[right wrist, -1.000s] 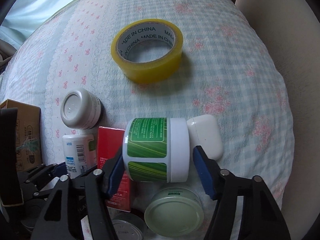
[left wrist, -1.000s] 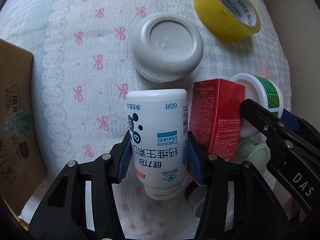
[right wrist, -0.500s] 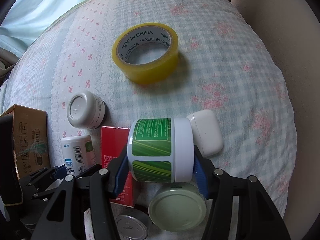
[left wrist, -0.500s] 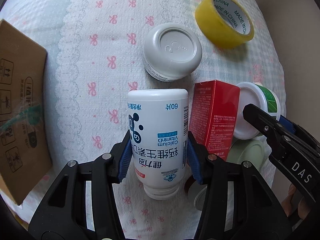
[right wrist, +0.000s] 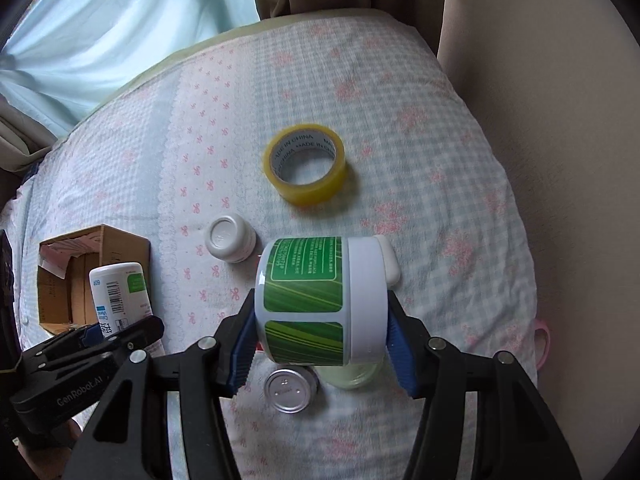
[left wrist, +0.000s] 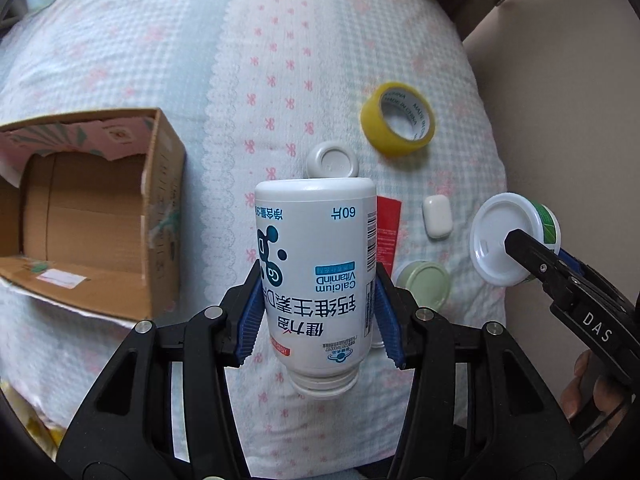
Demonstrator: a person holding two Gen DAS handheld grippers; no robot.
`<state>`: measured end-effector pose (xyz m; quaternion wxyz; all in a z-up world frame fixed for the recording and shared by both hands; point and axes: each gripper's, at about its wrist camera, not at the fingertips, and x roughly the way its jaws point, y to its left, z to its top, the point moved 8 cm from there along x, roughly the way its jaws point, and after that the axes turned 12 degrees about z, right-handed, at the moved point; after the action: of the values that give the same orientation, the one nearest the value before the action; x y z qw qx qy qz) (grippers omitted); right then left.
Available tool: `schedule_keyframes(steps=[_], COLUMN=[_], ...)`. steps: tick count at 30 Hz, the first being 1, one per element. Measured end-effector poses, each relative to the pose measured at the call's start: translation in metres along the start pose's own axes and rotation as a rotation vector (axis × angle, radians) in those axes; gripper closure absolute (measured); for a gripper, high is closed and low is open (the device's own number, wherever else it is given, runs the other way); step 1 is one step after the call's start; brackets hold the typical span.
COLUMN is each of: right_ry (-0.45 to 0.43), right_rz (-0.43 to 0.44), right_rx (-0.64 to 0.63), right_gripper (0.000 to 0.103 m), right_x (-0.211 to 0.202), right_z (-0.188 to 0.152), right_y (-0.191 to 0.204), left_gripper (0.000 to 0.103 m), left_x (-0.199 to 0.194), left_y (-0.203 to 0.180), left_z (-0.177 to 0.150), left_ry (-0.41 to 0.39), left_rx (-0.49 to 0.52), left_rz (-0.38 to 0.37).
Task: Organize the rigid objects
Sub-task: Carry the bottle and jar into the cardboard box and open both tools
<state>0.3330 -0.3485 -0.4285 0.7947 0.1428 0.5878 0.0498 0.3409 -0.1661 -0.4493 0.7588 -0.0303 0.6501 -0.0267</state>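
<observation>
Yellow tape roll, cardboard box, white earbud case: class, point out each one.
yellow tape roll (right wrist: pixel 305 196), right wrist view, outer band.
cardboard box (left wrist: pixel 166 208), left wrist view, right wall.
white earbud case (left wrist: pixel 437 216), left wrist view, top face.

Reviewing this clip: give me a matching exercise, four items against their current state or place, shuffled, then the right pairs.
Items:
1. white vitamin bottle
2. green-labelled jar
3. yellow tape roll
4. cardboard box

States:
A. lying on the bedspread, untouched
B. held in the right claw
C. open, standing at the left
D. held in the left claw

Pairs: 1-D, 2-B, 3-A, 4-C
</observation>
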Motion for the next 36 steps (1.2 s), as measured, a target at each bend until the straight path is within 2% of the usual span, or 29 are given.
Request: schedule_keyframes(steps=[5, 8, 13, 17, 21, 27, 31, 36], right_ry=[-0.050, -0.085, -0.133, -0.163, -0.169, -0.142, -0.090, -0.012], right_rz=[0.016, 0.045, 0.094, 0.111, 0.140, 0.220, 0.278, 0.287], right_rx=[-0.068, -0.102, -0.126, -0.109, -0.059, 0.044, 0.079, 0.055], right_gripper=[0.050, 0.050, 0.050, 0.050, 0.050, 0.050, 0.050, 0.050], right_x=[-0.057, -0.084, -0.113, -0.124, -0.118, -0.085, -0.051, -0.005], right_z=[0.005, 0.004, -0.006, -0.021, -0.040, -0.057, -0.061, -0.057], right_y=[0.044, 0.078, 0.139, 0.191, 0.241, 0.309, 0.347, 0.376], left_gripper=[0.057, 0.057, 0.057, 0.057, 0.057, 0.057, 0.057, 0.057], left_x=[-0.072, -0.102, -0.144, -0.160, -0.163, -0.148, -0.126, -0.090], left_y=[0.032, 0.059, 0.124, 0.183, 0.241, 0.310, 0.336, 0.356], left_z=[0.011, 0.018, 0.019, 0.014, 0.008, 0.007, 0.009, 0.016], left_ry=[-0.088, -0.138, -0.192, -0.194, -0.180, -0.138, -0.091, -0.027], left_rx=[-0.013, -0.009, 0.010, 0.024, 0.052, 0.086, 0.083, 0.047], left_rz=[-0.031, -0.035, -0.021, -0.024, -0.022, -0.003, -0.009, -0.022])
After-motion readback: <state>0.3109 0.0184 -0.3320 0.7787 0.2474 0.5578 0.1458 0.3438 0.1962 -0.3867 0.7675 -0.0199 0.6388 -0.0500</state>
